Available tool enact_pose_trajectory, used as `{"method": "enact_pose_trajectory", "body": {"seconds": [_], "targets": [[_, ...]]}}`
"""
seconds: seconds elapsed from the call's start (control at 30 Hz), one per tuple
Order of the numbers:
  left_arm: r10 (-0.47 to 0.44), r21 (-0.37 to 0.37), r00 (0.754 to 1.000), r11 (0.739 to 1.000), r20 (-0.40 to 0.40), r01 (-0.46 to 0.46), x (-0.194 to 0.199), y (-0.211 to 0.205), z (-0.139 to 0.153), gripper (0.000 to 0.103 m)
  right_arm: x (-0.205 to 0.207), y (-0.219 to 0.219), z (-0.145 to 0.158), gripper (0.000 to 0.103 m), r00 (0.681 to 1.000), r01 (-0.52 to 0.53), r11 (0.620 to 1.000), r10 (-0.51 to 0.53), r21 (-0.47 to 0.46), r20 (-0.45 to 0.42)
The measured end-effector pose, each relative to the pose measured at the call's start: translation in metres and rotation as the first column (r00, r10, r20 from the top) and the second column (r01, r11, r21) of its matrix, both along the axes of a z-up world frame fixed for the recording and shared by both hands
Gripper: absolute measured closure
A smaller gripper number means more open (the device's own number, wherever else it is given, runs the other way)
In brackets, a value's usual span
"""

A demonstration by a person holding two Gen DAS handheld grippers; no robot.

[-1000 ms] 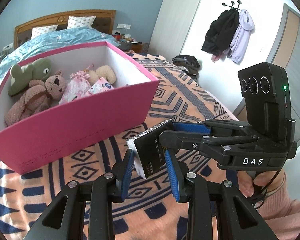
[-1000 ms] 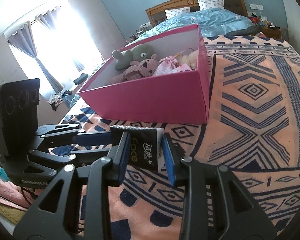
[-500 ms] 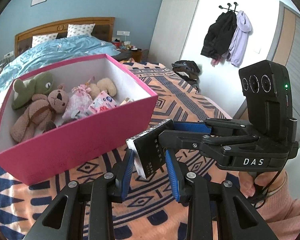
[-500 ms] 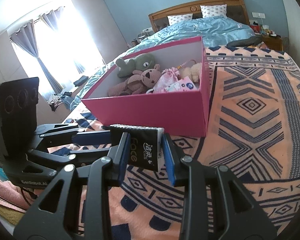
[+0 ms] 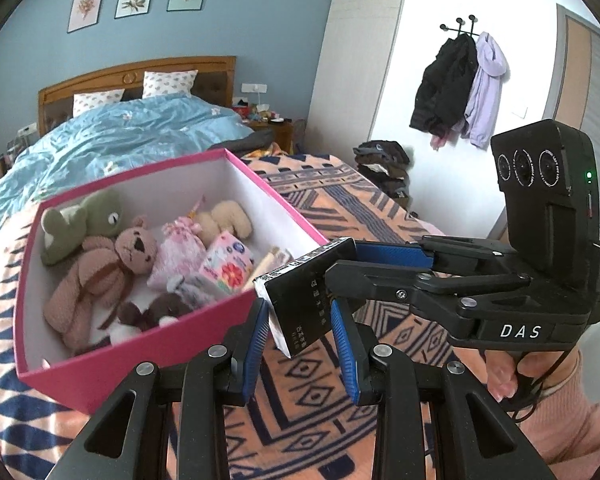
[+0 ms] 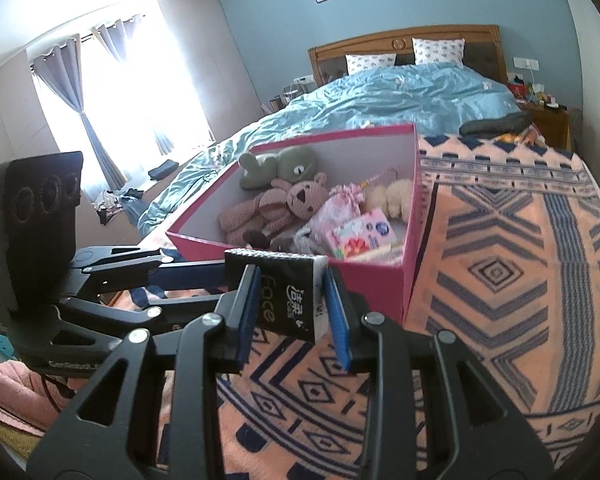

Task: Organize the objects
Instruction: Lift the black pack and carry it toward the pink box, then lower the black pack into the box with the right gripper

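Left tool (image 5: 300,332) and right tool (image 6: 292,304), both black plastic frames with ribbed blue pads, both clamped narrow on the same black tissue pack (image 6: 286,294), a flat soft rectangle, glossy wrap, white print, white end flap. Pack held in the air between the two tools, above the blanket (image 6: 500,280), just short of the pink box's near wall. Blanket fuzzy, peach with navy geometric pattern, spread on the bed. At 11 o'clock from the pack in the left view: pink box (image 5: 148,344), rigid card, white inside, open top. Inside it a knitted brown bear (image 5: 100,268), green plush (image 5: 84,220), cream plush (image 5: 230,220), floral packets. Beyond, rumpled blue duvet (image 5: 140,136), wooden headboard (image 5: 140,76). At 1 o'clock, coats (image 5: 460,88) on wall hooks.
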State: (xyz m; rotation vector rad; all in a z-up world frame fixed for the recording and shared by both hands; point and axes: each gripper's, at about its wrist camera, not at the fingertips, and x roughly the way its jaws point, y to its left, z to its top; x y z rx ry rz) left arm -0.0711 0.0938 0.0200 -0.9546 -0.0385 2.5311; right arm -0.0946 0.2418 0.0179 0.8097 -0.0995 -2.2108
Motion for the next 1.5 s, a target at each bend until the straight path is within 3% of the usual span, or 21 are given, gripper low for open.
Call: {"method": "enact_pose_trajectory", "body": {"seconds": [0.47,1.5], "targets": [[0.023,-0.020,0.999,1.000,-0.040,-0.024,-0.023,-0.002,0.015,0.071,-0.034,-0.006,0.016,0.067,1.000,-0.005,1.000,0.005,-0.002,-0.022],[0.070,-0.036,0.997,0.997,-0.016,-0.071,-0.065,-0.004,0.010,0.071,-0.078,-0.016,0.013,0.067,1.000,0.002,0.999,-0.002,0.032,0.004]]}}
